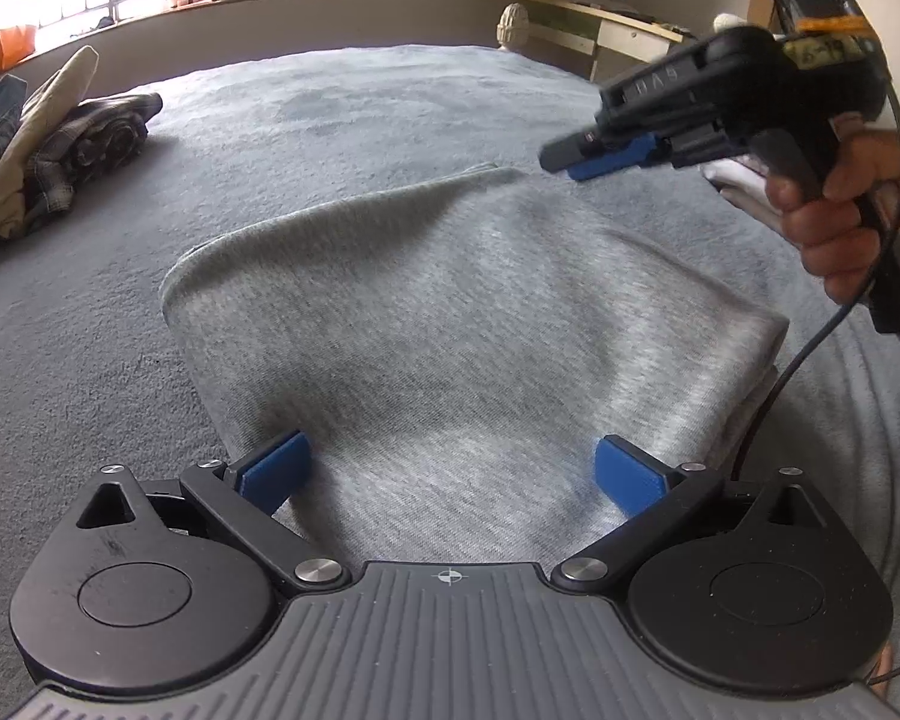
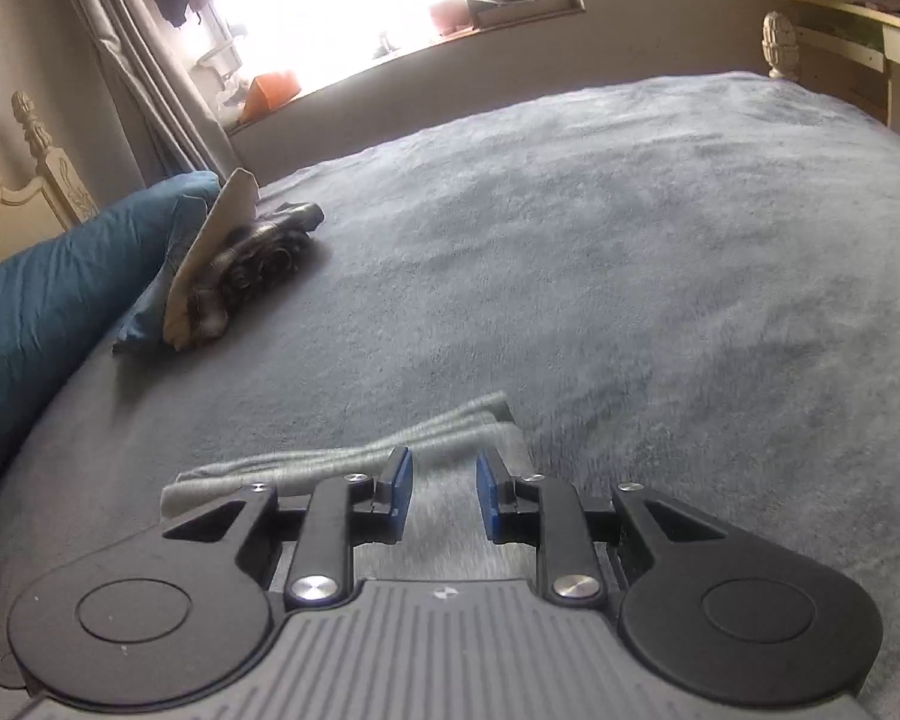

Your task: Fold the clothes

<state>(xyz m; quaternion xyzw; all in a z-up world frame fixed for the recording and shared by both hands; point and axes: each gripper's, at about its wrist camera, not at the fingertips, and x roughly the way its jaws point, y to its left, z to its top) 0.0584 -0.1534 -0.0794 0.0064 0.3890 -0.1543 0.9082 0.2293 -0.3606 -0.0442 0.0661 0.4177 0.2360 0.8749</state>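
Left tongs (image 1: 450,468) are spreading wide, pinching nothing, straddling the near edge of the grey garment (image 1: 450,300), likely after letting go. Right tongs (image 2: 444,492) are hanging narrowly parted, empty, over the garment's far folded corner (image 2: 390,444), probably lining up a grab.

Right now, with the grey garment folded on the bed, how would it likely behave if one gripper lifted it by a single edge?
The grey garment would probably droop and unfold: its soft knit already sags into creases across the top. Its stacked layers lie loose, so they may slide apart. It looks light, but the plush blanket would likely drag on it if it were pushed rather than lifted.
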